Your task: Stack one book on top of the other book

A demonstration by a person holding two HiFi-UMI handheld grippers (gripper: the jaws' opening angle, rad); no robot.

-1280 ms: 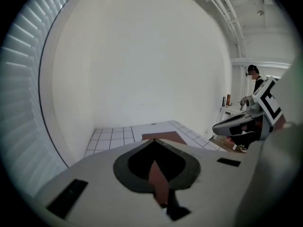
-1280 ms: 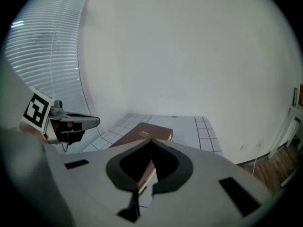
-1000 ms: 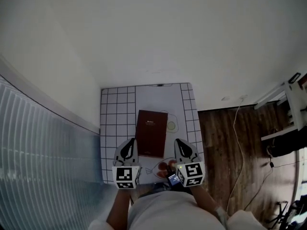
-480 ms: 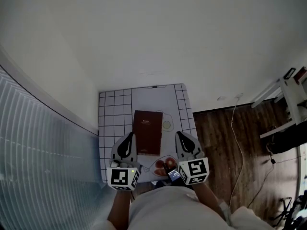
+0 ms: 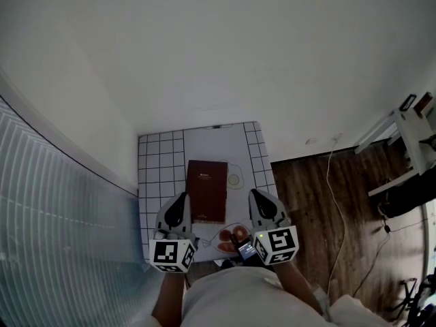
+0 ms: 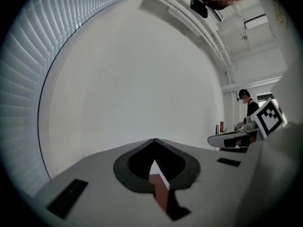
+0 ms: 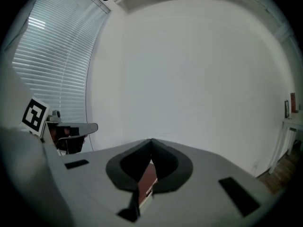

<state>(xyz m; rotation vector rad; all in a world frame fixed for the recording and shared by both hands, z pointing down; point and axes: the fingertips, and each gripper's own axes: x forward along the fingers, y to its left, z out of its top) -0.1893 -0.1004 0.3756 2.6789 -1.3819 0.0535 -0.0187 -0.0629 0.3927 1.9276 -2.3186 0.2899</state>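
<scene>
A dark red book (image 5: 207, 191) lies flat in the middle of the table (image 5: 157, 182), which has a grid pattern. It shows as a thin brown strip between the jaws in the left gripper view (image 6: 160, 193) and in the right gripper view (image 7: 147, 181). I cannot tell whether a second book lies under it. My left gripper (image 5: 182, 197) hovers by the book's near left corner and my right gripper (image 5: 255, 194) by its near right side. Both are shut and hold nothing, with jaw tips closed together in their own views (image 6: 154, 140) (image 7: 151, 140). Neither touches the book.
A dish with red pieces (image 5: 231, 237) sits at the table's near edge between the grippers. A pale round shape (image 5: 234, 180) lies right of the book. Window blinds (image 5: 54, 251) run along the left. A wooden floor (image 5: 320, 203) with a cable and a white shelf (image 5: 409, 142) are on the right.
Both grippers have risen above the table's near edge and look larger in the head view. The book has stayed in place.
</scene>
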